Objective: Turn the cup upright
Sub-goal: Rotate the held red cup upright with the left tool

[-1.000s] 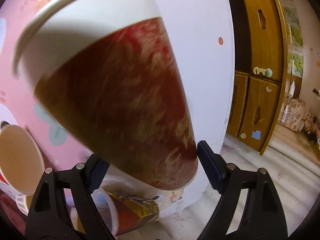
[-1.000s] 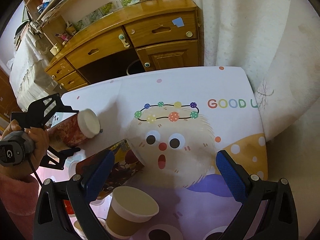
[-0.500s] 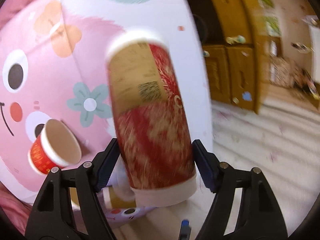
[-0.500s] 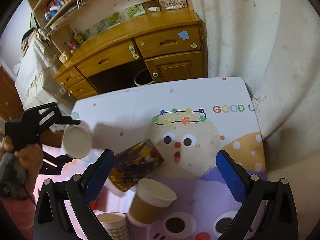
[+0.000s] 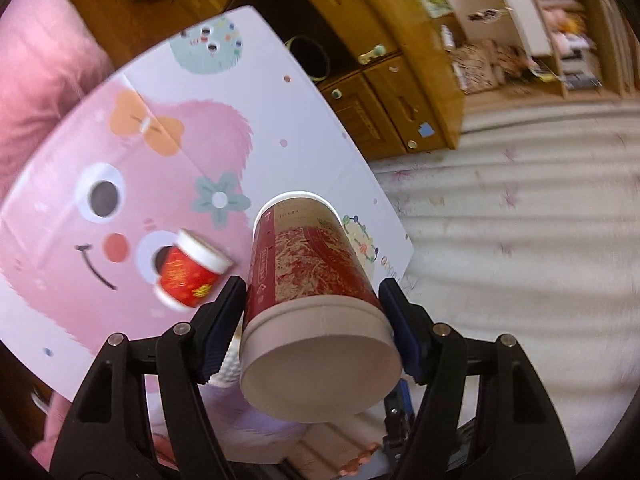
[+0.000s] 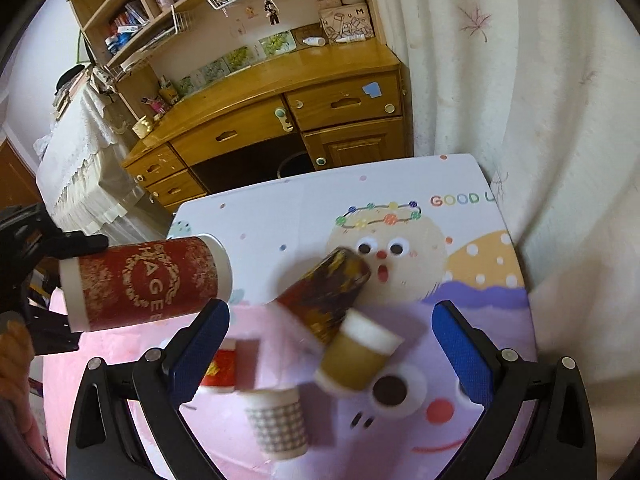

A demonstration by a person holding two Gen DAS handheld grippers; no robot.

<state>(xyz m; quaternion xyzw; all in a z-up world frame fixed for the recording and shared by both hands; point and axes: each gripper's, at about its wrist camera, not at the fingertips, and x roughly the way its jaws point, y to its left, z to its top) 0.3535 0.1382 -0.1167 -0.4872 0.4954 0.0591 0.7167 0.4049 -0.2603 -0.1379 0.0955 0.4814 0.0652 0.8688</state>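
Observation:
My left gripper is shut on a tall red paper cup, held in the air above the table with its white base toward the camera and its rim pointing away. In the right wrist view this red cup lies roughly level, well above the table at the left, held by the left gripper's black frame. My right gripper is open and empty, high above the table's cups.
The cartoon-printed table carries a dark patterned cup on its side, a brown cup, a checked cup and a small red cup. A wooden desk stands behind; a white curtain hangs on the right.
The left gripper has risen and swung the red cup round, from tilted close over the table to held level high above it. The right gripper has also lifted and drawn back.

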